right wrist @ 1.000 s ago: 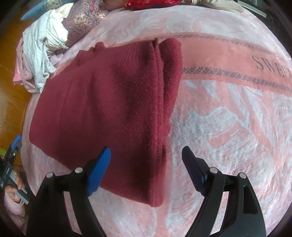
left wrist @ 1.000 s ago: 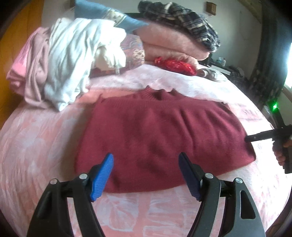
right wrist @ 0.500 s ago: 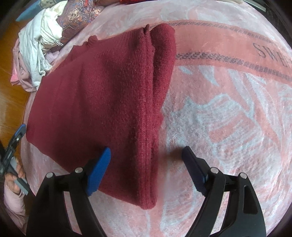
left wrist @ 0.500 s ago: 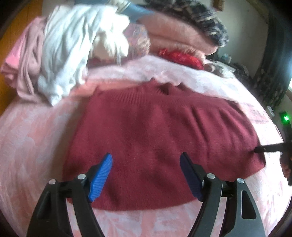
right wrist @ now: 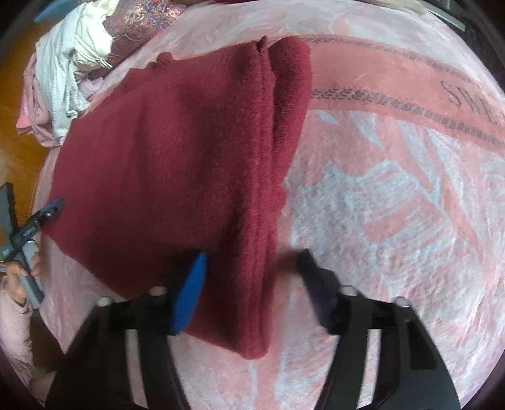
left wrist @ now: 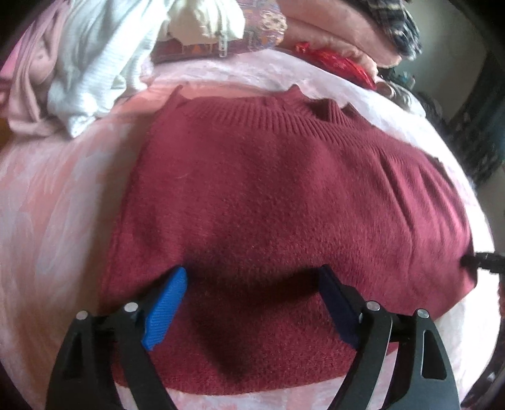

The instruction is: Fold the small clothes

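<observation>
A dark red knit sweater [left wrist: 284,202] lies flat on the pink bed cover, sleeves folded in, collar at the far side. My left gripper [left wrist: 252,277] is open, low over the sweater's near hem, its fingers straddling the cloth. In the right wrist view the sweater [right wrist: 176,164] shows from its side edge. My right gripper [right wrist: 251,261] is open, one finger on each side of the sweater's folded side edge near the corner. The other gripper's tip shows at the far left of that view [right wrist: 34,220], and the right gripper's tip shows at the right of the left wrist view [left wrist: 483,261].
A pile of white and pink clothes [left wrist: 79,63] lies at the back left of the bed. Folded pink blankets [left wrist: 331,28] and a red item [left wrist: 334,60] sit at the back. The pink patterned bed cover [right wrist: 394,205] stretches to the right. Wooden floor [right wrist: 22,157] lies beyond the bed's left edge.
Both grippers have moved forward and down onto the sweater. The left one now straddles the near hem, the right one the side edge. Both stay open.
</observation>
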Demonstrator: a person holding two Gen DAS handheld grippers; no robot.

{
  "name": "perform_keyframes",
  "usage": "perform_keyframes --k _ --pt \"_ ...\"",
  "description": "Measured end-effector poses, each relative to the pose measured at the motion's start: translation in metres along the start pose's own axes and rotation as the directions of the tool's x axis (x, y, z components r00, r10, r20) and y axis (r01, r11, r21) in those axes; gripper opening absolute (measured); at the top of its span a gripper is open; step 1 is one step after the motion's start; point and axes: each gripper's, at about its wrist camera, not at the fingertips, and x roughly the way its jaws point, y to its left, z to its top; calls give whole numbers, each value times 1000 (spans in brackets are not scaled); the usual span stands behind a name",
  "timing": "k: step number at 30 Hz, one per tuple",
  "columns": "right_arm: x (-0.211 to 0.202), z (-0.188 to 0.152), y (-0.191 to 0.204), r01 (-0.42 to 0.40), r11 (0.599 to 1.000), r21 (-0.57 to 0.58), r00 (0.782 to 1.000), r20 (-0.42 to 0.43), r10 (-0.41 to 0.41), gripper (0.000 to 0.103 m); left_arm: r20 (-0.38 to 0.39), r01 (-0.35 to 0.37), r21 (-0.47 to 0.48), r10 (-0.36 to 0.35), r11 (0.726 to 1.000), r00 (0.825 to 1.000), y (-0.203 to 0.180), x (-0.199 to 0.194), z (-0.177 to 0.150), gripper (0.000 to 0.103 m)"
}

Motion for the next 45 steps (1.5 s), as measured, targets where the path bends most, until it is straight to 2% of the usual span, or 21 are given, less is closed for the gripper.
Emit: perform_keyframes --k 3,6,8,10,11,18,21,24,27,29,34,39,45 --pt "2 1 -2 -12 1000 18 1000 -6 12 46 -3 6 6 -6 1000 1000 -3 -8 -1 84" --pt "4 0 -1 -5 1000 27 1000 4 5 43 3 38 -30 -38 999 999 3 -16 5 84" --pt "4 -2 2 -4 1000 24 1000 13 4 33 -1 48 -53 -48 997 999 10 -15 8 83" --pt "3 -3 3 -28 998 55 999 18 27 16 -29 80 -78 -82 994 996 18 -5 11 83" --pt "3 -3 4 -24 998 64 1000 19 23 15 -42 89 -79 -93 993 995 20 0 12 82" --pt "-4 7 27 109 990 91 994 -15 -108 10 -63 33 20 -32 999 997 2 10 9 89" --pt "-11 16 55 231 972 35 973 -22 -230 10 -63 37 14 -36 999 997 4 9 8 89" --pt "-19 24 87 294 955 -35 956 7 -294 10 -67 52 -3 -52 999 996 7 8 9 89" --pt "-31 35 127 290 951 -104 957 57 -285 10 -70 80 -28 -82 996 994 12 5 10 88" --pt "-34 40 153 263 954 -141 964 74 -254 10 -65 96 -48 -99 994 993 17 3 11 84" --pt "-24 46 206 208 950 -232 978 80 -195 9 -12 168 -152 -172 974 985 36 -14 13 77" --pt "6 44 243 165 939 -300 986 47 -159 9 50 153 -112 -148 982 988 37 -30 13 76" --pt "56 35 251 139 942 -305 987 -39 -159 10 52 180 -132 -175 975 983 41 -25 13 76"
